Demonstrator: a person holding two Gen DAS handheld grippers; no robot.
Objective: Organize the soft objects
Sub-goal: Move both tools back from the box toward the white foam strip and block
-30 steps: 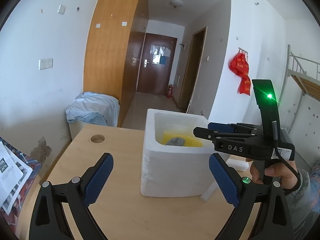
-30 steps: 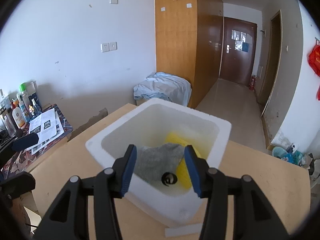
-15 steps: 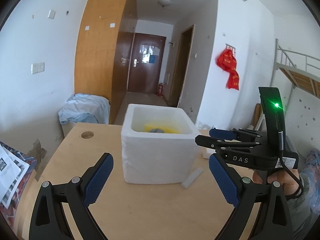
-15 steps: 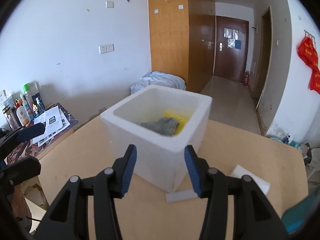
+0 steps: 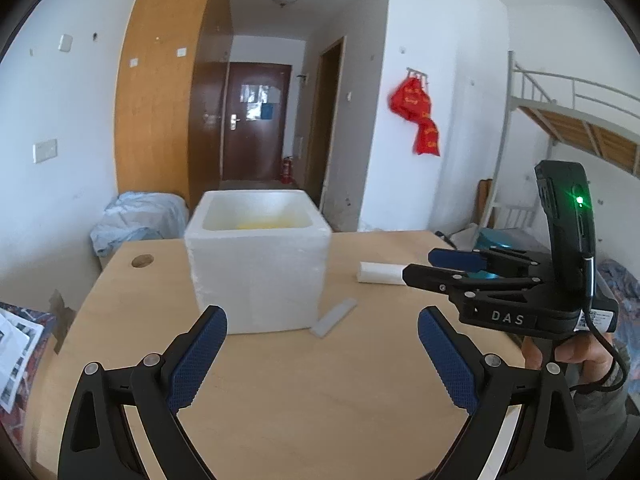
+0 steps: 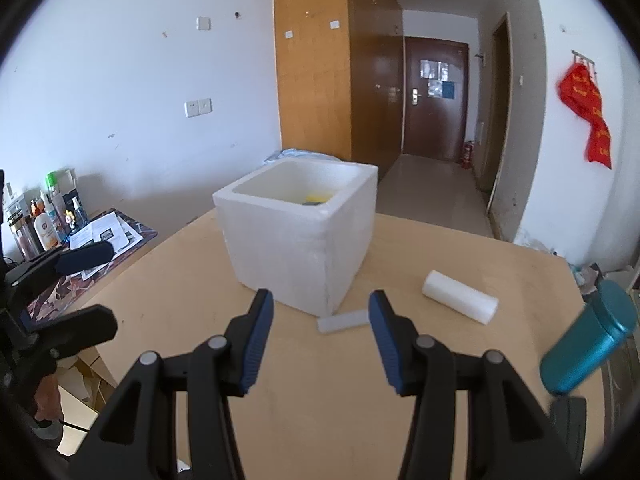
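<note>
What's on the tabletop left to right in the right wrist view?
White square foam box → flat white foam strip lying at the box's near corner → white foam cylinder on its side → teal metal bottle at the right edge of the wooden table.

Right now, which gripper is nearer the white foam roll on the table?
Right. The right gripper hovers open just short of the foam roll, which lies ahead to its right. The left gripper, also open, sits farther back, across the foam box side.
</note>
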